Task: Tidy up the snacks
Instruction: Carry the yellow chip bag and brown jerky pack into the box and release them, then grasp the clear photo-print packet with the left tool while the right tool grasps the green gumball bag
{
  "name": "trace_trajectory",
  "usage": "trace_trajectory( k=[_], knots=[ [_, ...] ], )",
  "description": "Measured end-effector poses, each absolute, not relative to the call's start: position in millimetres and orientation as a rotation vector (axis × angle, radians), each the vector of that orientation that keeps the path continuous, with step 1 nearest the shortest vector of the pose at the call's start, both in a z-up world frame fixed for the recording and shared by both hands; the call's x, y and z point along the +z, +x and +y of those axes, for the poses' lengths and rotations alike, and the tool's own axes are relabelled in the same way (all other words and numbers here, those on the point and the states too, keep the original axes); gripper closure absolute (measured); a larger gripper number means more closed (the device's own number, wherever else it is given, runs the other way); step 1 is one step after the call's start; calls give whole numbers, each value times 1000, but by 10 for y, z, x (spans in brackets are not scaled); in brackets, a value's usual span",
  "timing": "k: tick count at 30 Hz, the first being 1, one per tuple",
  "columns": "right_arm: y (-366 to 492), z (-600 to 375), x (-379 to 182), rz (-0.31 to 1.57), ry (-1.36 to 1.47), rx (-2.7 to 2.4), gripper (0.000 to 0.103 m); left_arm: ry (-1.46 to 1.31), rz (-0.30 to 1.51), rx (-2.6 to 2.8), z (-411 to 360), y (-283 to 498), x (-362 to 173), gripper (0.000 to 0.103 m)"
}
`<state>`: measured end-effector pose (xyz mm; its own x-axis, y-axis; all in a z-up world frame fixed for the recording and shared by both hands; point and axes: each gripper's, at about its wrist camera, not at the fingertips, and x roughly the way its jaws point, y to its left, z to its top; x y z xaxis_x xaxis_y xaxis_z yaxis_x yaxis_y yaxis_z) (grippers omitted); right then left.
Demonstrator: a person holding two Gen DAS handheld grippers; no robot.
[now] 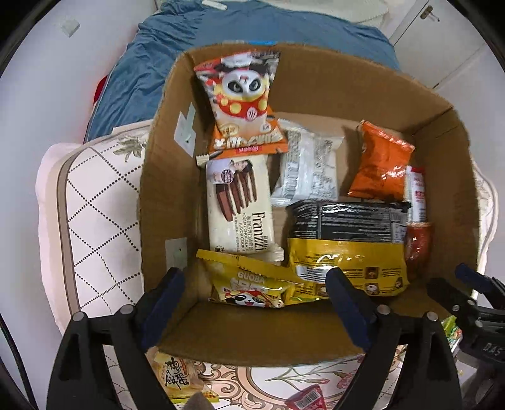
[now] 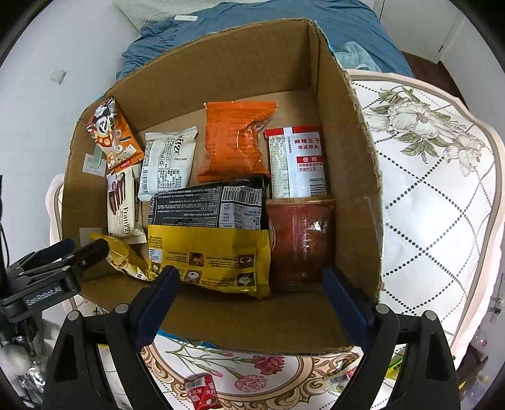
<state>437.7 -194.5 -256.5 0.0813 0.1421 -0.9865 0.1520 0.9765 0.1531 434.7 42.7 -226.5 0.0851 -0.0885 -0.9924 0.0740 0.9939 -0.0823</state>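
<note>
Only right view, red-white packet [image 2: 296,162] face, carton [image 2: 240,75]

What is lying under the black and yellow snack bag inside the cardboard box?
The black and yellow snack bag overlaps the yellow panda packet's edge; whatever else lies beneath is covered.

home bedroom: rumpled blue fabric bedding [image 1: 252,34], white quilted floral-print cushioned surface [image 2: 426,176], white panelled cabinet door with handle [image 1: 442,28], plain white wall [image 1: 47,63].
</note>
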Motion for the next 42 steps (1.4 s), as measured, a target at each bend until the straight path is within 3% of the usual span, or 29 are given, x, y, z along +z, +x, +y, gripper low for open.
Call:
trace_trajectory(
  k=[8, 10, 14, 24, 35, 42],
  knots=[
    [4260, -1917, -2295, 1423, 172, -43, 5, -14, 1368, -125, 357, 4167, -1858, 11],
    [4214, -1906, -2191, 1384, 148, -61, 5, 2, 1348, -127, 323, 4114, -1773, 6],
    [4086, -1859, -1978, 1326, 117, -67, 4, 6, 1284, -119, 331, 3961, -1567, 4],
    [3410, -1847, -1702, 1252, 207, -24, 4, -30, 1183, -113, 305, 3279, -1253, 4],
    [2455, -2459, -2040, 1297, 315, -127, 4, -39, 1268, -83, 104, 2357, -1765, 4],
    [2367, -2793, -2332, 1460, -21, -143, 4, -35, 1363, -59, -90, 2048, -2249, 4]
  ],
)
